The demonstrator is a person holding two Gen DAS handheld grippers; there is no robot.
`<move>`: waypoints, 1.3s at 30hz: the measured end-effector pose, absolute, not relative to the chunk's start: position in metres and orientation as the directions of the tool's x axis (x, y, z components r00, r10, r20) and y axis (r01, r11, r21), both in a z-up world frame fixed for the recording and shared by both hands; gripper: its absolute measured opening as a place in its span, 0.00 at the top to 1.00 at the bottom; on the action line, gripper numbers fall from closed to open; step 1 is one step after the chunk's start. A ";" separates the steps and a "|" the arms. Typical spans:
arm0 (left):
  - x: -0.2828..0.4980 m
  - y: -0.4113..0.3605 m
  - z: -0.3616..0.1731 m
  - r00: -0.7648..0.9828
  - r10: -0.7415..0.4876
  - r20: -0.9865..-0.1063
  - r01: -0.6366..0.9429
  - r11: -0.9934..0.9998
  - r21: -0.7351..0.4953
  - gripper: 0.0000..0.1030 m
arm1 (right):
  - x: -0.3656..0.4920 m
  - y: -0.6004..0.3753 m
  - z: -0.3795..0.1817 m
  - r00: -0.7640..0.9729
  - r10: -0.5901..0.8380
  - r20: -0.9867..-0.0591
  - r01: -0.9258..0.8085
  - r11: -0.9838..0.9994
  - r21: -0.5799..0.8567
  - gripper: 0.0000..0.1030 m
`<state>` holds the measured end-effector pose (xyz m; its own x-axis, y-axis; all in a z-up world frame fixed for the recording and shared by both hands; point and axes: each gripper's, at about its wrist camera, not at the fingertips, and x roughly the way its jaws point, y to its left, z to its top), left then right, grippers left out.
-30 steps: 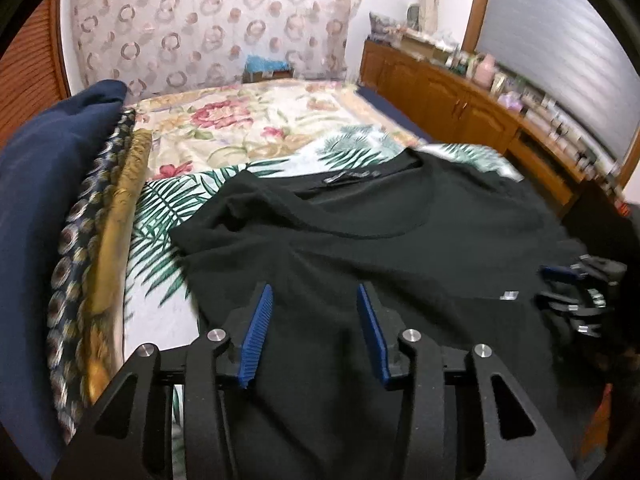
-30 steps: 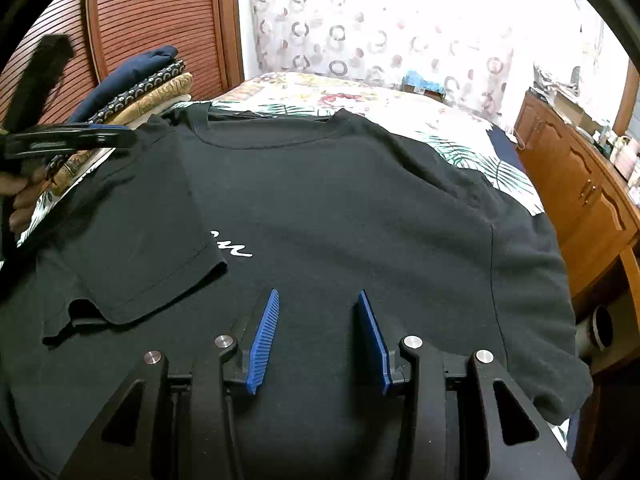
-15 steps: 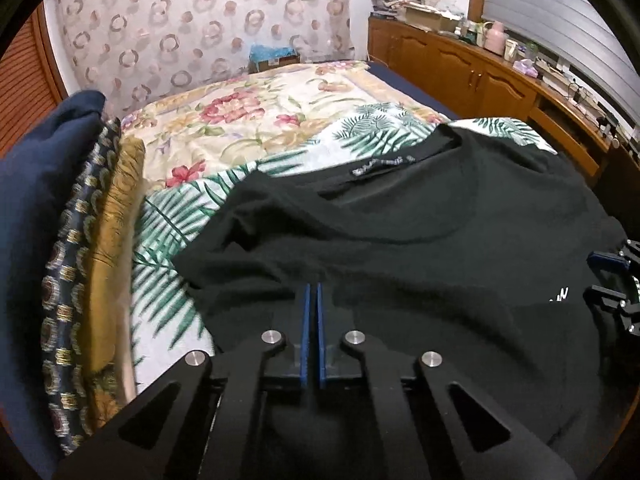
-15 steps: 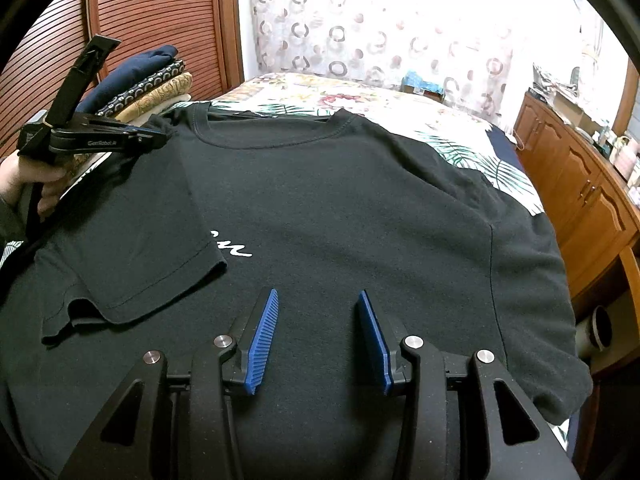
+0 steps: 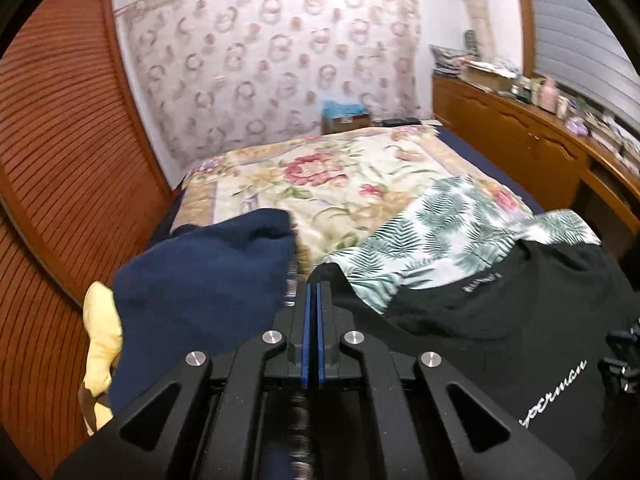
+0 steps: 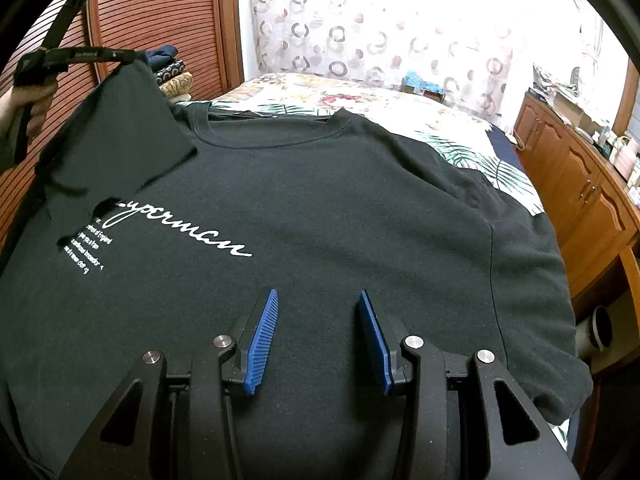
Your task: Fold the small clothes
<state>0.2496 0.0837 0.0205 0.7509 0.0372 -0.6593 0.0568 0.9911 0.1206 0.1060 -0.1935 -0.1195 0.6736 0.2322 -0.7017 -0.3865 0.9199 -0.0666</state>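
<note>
A black T-shirt with white script lies face up on the bed, neck at the far side. My left gripper is shut on the edge of its left sleeve. That sleeve hangs lifted off the shirt's chest from the left gripper at the upper left of the right wrist view. My right gripper stands open just above the shirt's lower front, with nothing between its blue pads. Its dark tips show at the right edge of the left wrist view.
A stack of folded clothes, navy on top, sits left of the shirt beside a louvred wooden door. A flowered bedspread stretches beyond. A wooden cabinet runs along the right. A hand grips the left tool.
The left gripper shut on the folded-over sleeve, then rose and swung left with it, uncovering the white print. The right gripper kept still.
</note>
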 end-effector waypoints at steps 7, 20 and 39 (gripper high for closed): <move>0.242 0.094 0.010 0.749 0.048 -0.660 0.037 0.993 0.114 0.97 | 0.106 -0.194 -0.119 0.674 0.232 -0.701 -0.385 0.921 -0.065 0.57; 0.158 0.064 -0.004 0.760 -0.158 -0.630 0.191 0.982 -0.016 0.25 | 0.106 -0.197 -0.118 0.674 0.231 -0.702 -0.382 0.922 -0.063 0.54; 0.125 0.021 -0.084 0.605 -0.187 -0.774 0.243 0.969 -0.044 0.23 | 0.106 -0.198 -0.118 0.673 0.231 -0.703 -0.380 0.923 -0.061 0.51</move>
<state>0.1246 0.0211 -0.0844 0.6055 -0.1869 -0.7736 0.2431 0.9690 -0.0439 0.1059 -0.1981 -0.1184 0.6730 0.2312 -0.7026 -0.3804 0.9228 -0.0608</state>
